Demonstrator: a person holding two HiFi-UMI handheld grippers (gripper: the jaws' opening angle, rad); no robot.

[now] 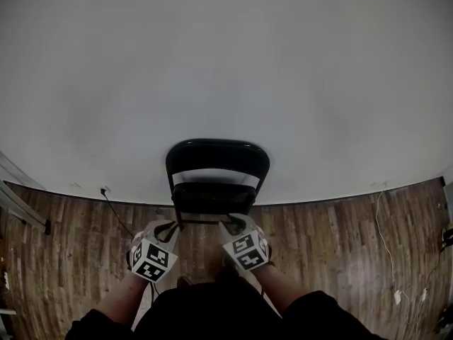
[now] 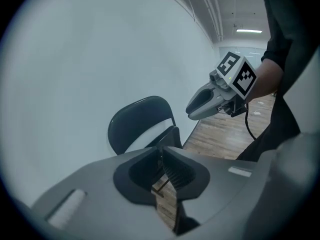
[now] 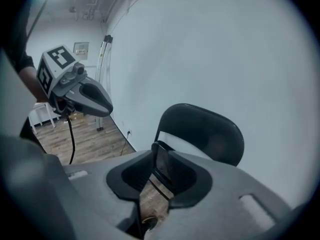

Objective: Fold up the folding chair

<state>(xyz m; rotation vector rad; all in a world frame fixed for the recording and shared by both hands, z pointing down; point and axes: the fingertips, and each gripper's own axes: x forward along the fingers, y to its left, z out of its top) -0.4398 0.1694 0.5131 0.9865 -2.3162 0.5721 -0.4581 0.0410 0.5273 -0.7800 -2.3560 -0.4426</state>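
The black metal folding chair (image 1: 217, 154) stands unfolded on the brown wooden plank floor (image 1: 333, 239), its back to the white wall (image 1: 226, 62). The left hand-held gripper (image 1: 168, 227) sits at the left front corner of the seat (image 1: 212, 198) with its jaws almost together, though I cannot tell whether they nip the rim. The right hand-held gripper (image 1: 228, 225) has its jaws narrowed around the right front corner, apparently not yet clamped. One at each corner looks meant to swing the seat up evenly.
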